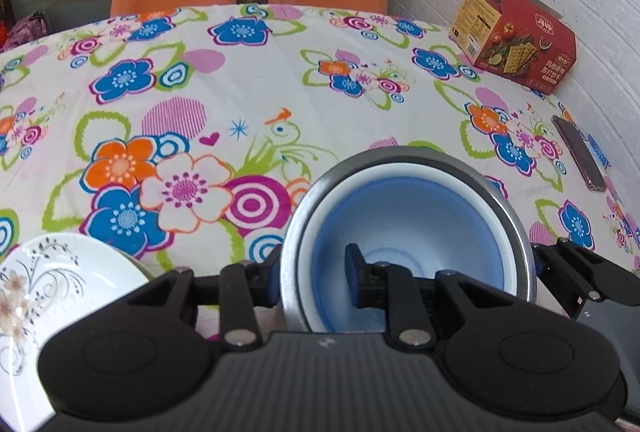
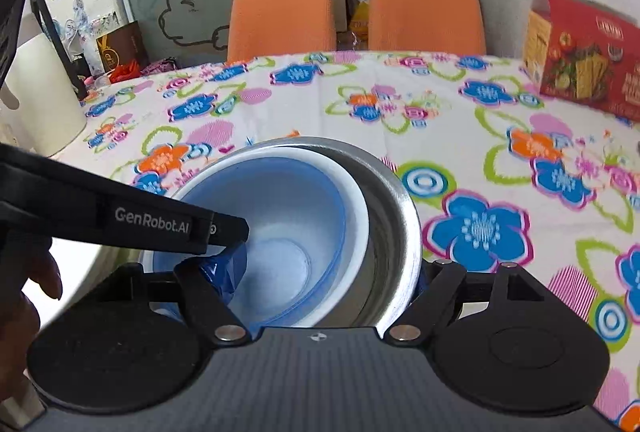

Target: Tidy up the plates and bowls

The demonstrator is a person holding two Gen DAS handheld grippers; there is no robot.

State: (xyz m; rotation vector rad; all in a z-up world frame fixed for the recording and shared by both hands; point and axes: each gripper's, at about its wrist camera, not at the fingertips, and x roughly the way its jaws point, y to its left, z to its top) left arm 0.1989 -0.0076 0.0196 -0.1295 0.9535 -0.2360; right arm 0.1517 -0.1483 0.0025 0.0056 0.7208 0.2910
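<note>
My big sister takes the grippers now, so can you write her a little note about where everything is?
Left gripper: shut on the near-left rim of the nested bowls, one finger inside, one outside.
Right gripper: shut on the metal bowl's near-right rim.
Bowls: the blue bowl sits inside the metal one, mid-table on the flowered tablecloth; whether they are lifted is unclear.
Plate: a white flowered plate lies to the left.
Done: bowls stacked.
Left: probably put bowls and plate together.
</note>
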